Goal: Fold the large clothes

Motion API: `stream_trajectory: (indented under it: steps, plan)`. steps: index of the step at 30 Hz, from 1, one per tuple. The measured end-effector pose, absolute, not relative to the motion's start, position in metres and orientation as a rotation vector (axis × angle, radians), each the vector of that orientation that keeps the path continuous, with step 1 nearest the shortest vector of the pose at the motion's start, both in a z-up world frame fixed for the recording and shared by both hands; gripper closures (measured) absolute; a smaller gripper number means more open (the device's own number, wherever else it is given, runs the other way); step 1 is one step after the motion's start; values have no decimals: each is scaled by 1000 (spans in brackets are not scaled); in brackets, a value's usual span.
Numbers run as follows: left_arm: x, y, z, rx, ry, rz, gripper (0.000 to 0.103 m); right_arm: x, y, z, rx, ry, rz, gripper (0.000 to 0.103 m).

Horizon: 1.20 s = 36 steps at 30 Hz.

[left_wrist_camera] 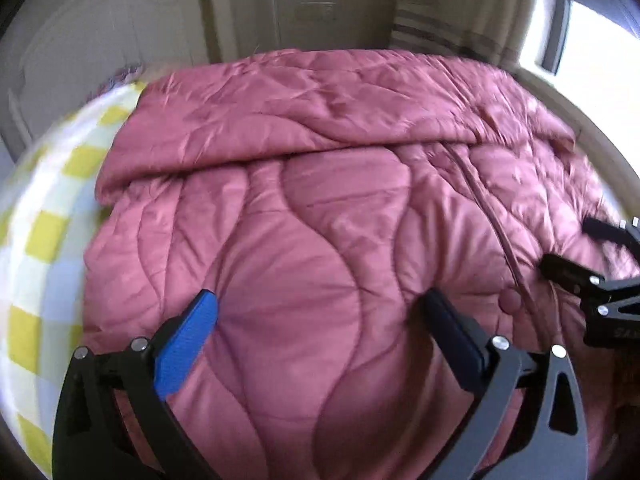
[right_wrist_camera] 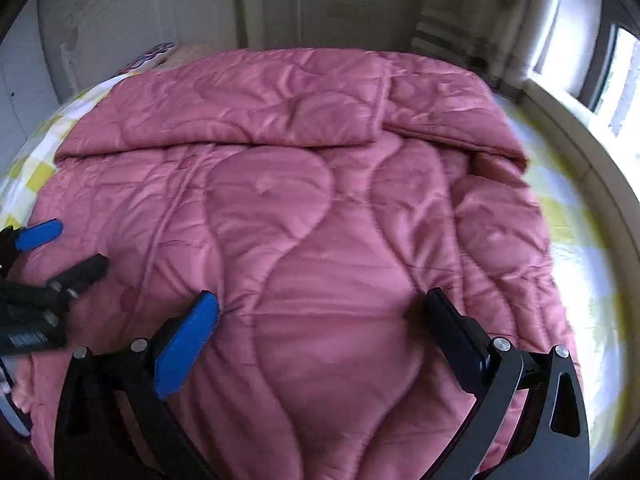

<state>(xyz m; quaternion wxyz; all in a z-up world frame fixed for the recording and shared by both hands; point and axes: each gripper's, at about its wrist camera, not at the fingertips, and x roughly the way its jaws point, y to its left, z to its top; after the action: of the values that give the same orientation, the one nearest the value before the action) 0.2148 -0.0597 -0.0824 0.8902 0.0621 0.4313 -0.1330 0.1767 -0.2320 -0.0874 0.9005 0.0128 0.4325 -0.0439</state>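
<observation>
A big pink quilted coat (left_wrist_camera: 320, 208) lies spread on the bed, its far part folded over toward me along a crease (left_wrist_camera: 280, 152). My left gripper (left_wrist_camera: 320, 304) hovers just above the near part of the coat (right_wrist_camera: 320, 216), open, with nothing between its blue and black fingers. My right gripper (right_wrist_camera: 320, 304) is open too, above the coat further right. In the left wrist view the right gripper (left_wrist_camera: 568, 248) shows at the right edge. In the right wrist view the left gripper (right_wrist_camera: 72, 248) shows at the left edge.
The bed sheet (left_wrist_camera: 48, 240) is checked yellow, white and pale blue, bare at the left and at the right (right_wrist_camera: 580, 272). A white wardrobe (left_wrist_camera: 120, 32) and a curtain (left_wrist_camera: 440, 28) stand behind the bed. A bright window (right_wrist_camera: 616, 80) is at the right.
</observation>
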Motion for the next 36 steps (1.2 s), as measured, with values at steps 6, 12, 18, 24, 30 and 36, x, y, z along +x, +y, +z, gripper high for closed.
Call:
stream_trajectory:
  steps: [6,12,18,24,30,36]
  plan:
    - [213,0,-81,21,878,-73,2,140,-298,-94,167,903,-302,5]
    - [209,20,-77,-43,854,-1,2,129,-295,-82,194,845,-269,5]
    - [147,-46,-52,138,699,-254,2,106,-194,-79,-148,822,36,5]
    - [173,-57,-88,233,835,-215,2,118,-214,-106,-28,898,55,5]
    - [174,-6,-84,183,839,-107,2,93,-260,-94,13,904,-112,5]
    - [170,81,-91,-124,888,1,2,70,-310,-105,131,883,-182,5]
